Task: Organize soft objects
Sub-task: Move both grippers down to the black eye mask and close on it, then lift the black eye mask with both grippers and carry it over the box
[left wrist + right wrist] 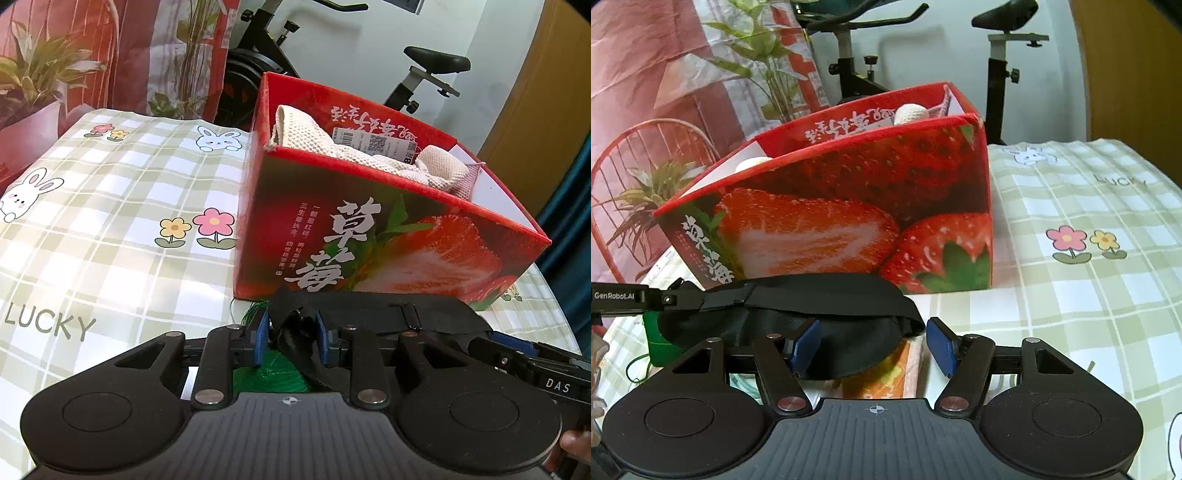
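A black sleep mask with a strap (369, 314) hangs in front of a red strawberry box (388, 236). My left gripper (291, 341) is shut on one end of the mask. In the right wrist view the mask (820, 314) stretches from the left gripper across to my right gripper (873, 343), whose blue fingers stand open around the mask's other end without pinching it. The box (849, 206) holds a white knitted cloth with a price tag (332, 147). A green soft thing (273, 373) lies under the left gripper.
The table has a green checked cloth with rabbits and flowers (110, 221). An orange packet (882, 373) lies under the right gripper. Potted plants (40, 77), a red wire chair (646, 155) and an exercise bike (424, 70) stand behind the table.
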A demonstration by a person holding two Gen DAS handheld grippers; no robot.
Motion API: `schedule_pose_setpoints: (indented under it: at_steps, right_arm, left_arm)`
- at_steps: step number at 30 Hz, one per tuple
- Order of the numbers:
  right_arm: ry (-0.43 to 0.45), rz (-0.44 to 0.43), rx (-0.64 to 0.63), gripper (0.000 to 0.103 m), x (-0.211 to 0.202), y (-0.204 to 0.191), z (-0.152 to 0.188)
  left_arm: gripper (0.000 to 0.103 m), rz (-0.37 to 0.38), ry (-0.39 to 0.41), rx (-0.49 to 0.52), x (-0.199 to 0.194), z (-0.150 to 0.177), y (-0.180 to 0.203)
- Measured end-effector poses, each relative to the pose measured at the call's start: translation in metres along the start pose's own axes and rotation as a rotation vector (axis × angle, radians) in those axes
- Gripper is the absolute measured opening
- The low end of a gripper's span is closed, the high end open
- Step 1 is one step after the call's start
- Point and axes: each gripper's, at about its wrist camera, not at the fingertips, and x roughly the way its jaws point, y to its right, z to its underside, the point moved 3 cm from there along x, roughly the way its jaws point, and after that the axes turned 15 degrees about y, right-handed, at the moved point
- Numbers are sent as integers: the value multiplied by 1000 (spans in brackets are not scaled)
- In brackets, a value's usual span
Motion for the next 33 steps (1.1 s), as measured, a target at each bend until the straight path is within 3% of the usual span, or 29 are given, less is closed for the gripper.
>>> schedule_pose_setpoints:
  at_steps: [7, 14, 19, 26, 33]
  right_arm:
    - [-20, -33, -2, 60, 13, 0, -3]
    - [31, -29, -22, 40, 3, -5, -14]
    - [78, -30, -28, 36, -11, -9, -23]
    - [104, -59, -1, 15, -27, -13, -32]
    - [97, -83, 3, 12, -44, -18, -25]
  left_arm:
    - [28, 4, -9, -23, 2, 4, -4]
    - [22, 13, 1, -4, -5, 4, 3]
    - [18, 37, 38, 64, -20, 1, 16]
    - [18, 81, 69, 85, -40, 1, 26]
    - [17, 108, 68, 95, -52, 9, 30]
